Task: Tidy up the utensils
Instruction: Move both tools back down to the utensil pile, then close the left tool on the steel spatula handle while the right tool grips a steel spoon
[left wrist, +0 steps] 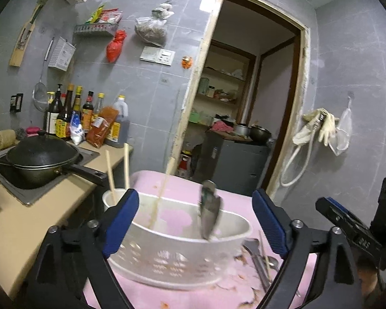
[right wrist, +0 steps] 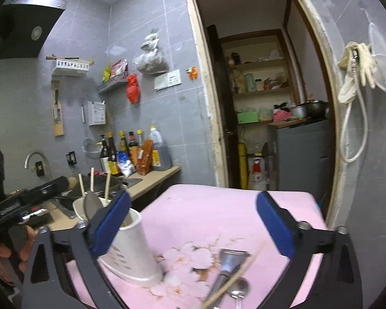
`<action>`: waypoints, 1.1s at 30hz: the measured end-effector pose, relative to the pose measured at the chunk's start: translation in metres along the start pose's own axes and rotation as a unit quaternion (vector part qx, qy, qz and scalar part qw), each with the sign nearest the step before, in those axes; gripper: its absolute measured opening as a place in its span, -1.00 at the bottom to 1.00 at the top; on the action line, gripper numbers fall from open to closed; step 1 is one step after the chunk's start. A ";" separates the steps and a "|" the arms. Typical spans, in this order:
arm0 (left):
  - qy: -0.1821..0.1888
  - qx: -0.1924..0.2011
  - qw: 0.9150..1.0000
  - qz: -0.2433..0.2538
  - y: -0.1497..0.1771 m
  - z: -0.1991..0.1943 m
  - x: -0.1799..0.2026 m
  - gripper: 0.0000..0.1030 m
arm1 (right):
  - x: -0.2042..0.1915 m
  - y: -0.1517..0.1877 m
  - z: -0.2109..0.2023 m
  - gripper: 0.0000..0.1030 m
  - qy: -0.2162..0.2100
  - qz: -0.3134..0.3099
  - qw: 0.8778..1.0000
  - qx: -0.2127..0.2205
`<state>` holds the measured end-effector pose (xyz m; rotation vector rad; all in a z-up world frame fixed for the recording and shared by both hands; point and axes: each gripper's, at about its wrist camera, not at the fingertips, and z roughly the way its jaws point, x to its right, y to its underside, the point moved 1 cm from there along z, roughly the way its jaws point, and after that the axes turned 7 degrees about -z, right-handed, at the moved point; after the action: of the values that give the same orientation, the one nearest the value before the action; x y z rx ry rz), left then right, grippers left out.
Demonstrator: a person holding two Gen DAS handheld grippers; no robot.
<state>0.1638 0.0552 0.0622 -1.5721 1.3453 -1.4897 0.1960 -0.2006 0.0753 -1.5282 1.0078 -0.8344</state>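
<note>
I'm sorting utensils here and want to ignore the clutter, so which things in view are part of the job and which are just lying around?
Part of the job:
white utensil basket
chopsticks in the basket
metal spatula in the basket
loose utensils on the pink table

Just lying about:
black wok
sauce bottles
red bag on the wall
gloves on a hook

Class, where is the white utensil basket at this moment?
The basket stands on the pink table, low and central in the left wrist view between the open left gripper's fingers; loose utensils lie to its right.
</note>
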 end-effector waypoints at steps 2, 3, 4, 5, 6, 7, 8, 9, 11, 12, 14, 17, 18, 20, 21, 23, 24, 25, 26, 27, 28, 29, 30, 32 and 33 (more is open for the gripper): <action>0.008 -0.007 1.000 0.008 0.007 -0.004 0.010 0.76 | 0.009 0.002 -0.009 1.00 0.013 -0.003 1.000 -0.001; 0.012 -0.011 1.000 0.011 0.010 -0.004 0.014 0.78 | 0.014 0.003 -0.013 1.00 0.020 -0.006 1.000 -0.004; 0.017 -0.017 1.000 0.014 0.014 -0.005 0.019 0.78 | 0.018 0.004 -0.017 1.00 0.026 -0.007 1.000 -0.007; 0.021 -0.023 0.999 0.017 0.018 -0.005 0.024 0.78 | 0.022 0.006 -0.021 1.00 0.032 -0.008 0.999 -0.010; 0.025 -0.029 0.999 0.020 0.022 -0.005 0.028 0.79 | 0.028 0.009 -0.026 1.00 0.038 -0.009 0.999 -0.014; 0.031 -0.039 0.998 0.025 0.027 -0.005 0.033 0.79 | 0.032 0.011 -0.029 1.00 0.043 -0.010 0.999 -0.019; 0.035 -0.047 0.998 0.028 0.031 -0.005 0.037 0.79 | 0.038 0.015 -0.034 1.00 0.050 -0.010 0.998 -0.027; 0.038 -0.055 0.997 0.030 0.036 -0.003 0.040 0.79 | 0.041 0.018 -0.036 1.00 0.055 -0.011 0.998 -0.034; 0.044 -0.076 0.995 0.038 0.047 0.000 0.047 0.79 | 0.049 0.025 -0.041 1.00 0.063 -0.012 0.997 -0.051; 0.046 -0.085 0.994 0.041 0.052 0.002 0.050 0.79 | 0.053 0.029 -0.043 1.00 0.067 -0.014 0.996 -0.060; 0.049 -0.106 0.992 0.045 0.061 0.008 0.055 0.79 | 0.059 0.037 -0.046 1.00 0.072 -0.019 0.994 -0.080; 0.053 -0.142 0.988 0.042 0.076 0.017 0.060 0.79 | 0.064 0.050 -0.048 1.00 0.075 -0.029 0.990 -0.116; 0.051 -0.157 0.985 0.041 0.080 0.021 0.061 0.79 | 0.066 0.054 -0.048 1.00 0.073 -0.032 0.989 -0.128; 0.048 -0.181 0.982 0.041 0.088 0.028 0.064 0.79 | 0.067 0.063 -0.048 1.00 0.066 -0.036 0.985 -0.155; 0.045 -0.195 0.979 0.041 0.091 0.033 0.065 0.79 | 0.067 0.067 -0.047 0.99 0.063 -0.037 0.983 -0.167; 0.042 -0.214 0.975 0.042 0.097 0.039 0.068 0.79 | 0.067 0.076 -0.045 0.89 0.052 -0.041 0.979 -0.192; 0.040 -0.221 0.973 0.044 0.099 0.041 0.070 0.78 | 0.065 0.079 -0.044 0.81 0.046 -0.042 0.978 -0.200; 0.037 -0.231 0.971 0.049 0.102 0.045 0.072 0.78 | 0.063 0.083 -0.041 0.77 0.039 -0.045 0.976 -0.211; 0.035 -0.237 0.970 0.052 0.104 0.047 0.074 0.78 | 0.062 0.085 -0.039 0.69 0.035 -0.046 0.974 -0.218; 0.033 -0.242 0.968 0.055 0.106 0.049 0.077 0.78 | 0.061 0.088 -0.036 0.63 0.028 -0.048 0.972 -0.227; 0.031 -0.248 0.966 0.059 0.108 0.052 0.080 0.77 | 0.059 0.090 -0.033 0.58 0.022 -0.051 0.970 -0.236; 0.031 -0.252 0.965 0.061 0.109 0.054 0.082 0.77 | 0.058 0.092 -0.031 0.47 0.016 -0.053 0.968 -0.243; 0.031 -0.256 0.964 0.063 0.110 0.057 0.083 0.75 | 0.057 0.093 -0.028 0.38 0.011 -0.055 0.967 -0.249; 0.035 -0.267 0.961 0.065 0.114 0.062 0.087 0.62 | 0.055 0.096 -0.023 0.22 0.000 -0.057 0.963 -0.262; 0.038 -0.275 0.959 0.066 0.116 0.066 0.089 0.47 | 0.054 0.098 -0.020 0.08 -0.007 -0.058 0.961 -0.270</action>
<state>0.1836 -0.0783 -0.0239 -1.7108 1.9913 -1.1602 0.1825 -0.2647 -0.0176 -2.0679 1.2073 -0.6517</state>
